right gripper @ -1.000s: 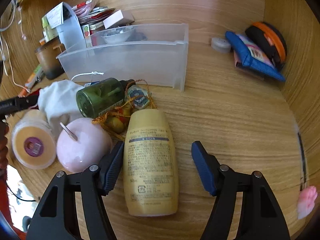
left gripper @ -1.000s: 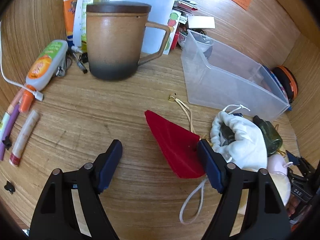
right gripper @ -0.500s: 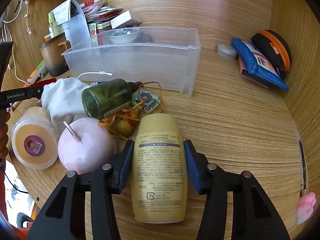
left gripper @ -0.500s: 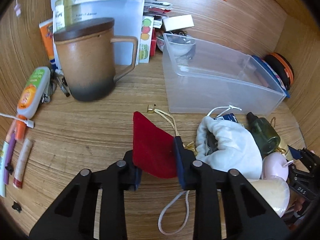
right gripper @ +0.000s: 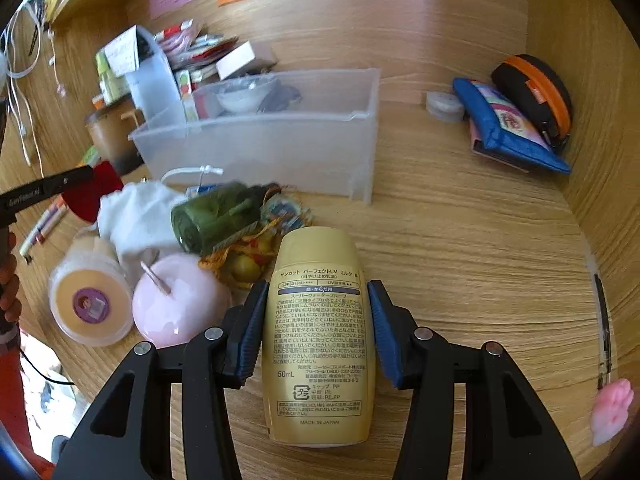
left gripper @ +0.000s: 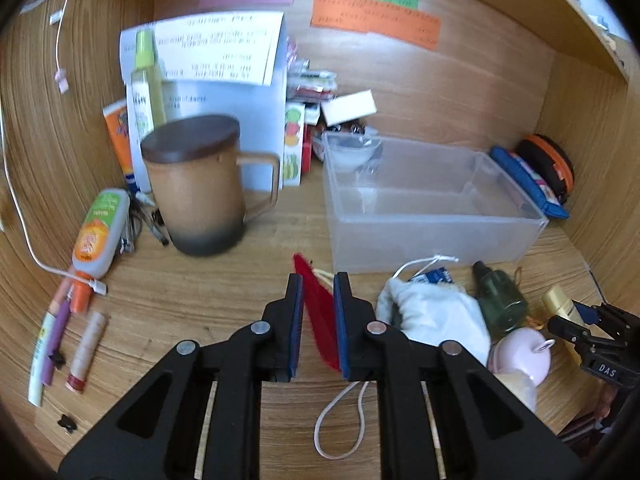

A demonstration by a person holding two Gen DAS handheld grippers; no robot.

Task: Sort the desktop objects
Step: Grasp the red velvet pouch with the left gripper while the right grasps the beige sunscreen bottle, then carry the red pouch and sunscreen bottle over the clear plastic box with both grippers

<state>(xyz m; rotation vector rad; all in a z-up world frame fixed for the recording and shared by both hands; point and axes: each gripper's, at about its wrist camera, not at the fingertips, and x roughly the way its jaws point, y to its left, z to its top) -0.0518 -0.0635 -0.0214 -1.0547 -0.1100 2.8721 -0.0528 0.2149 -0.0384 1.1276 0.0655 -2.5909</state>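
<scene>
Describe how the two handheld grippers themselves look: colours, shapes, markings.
Both the left gripper and the right gripper have matte black angular frames with triangular cut-outs and silver round pivot screws. The fingers carry dark blue ribbed pads. Seen from the other side, one shows white "DAS" lettering, the other "GenRobot.AI". No cables visible.

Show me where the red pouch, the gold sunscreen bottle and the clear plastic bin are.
red pouch (left gripper: 320,320): left wrist view, middle of the cloth between the fingers.
gold sunscreen bottle (right gripper: 320,344): right wrist view, printed back label.
clear plastic bin (left gripper: 432,236): left wrist view, near front wall.
</scene>
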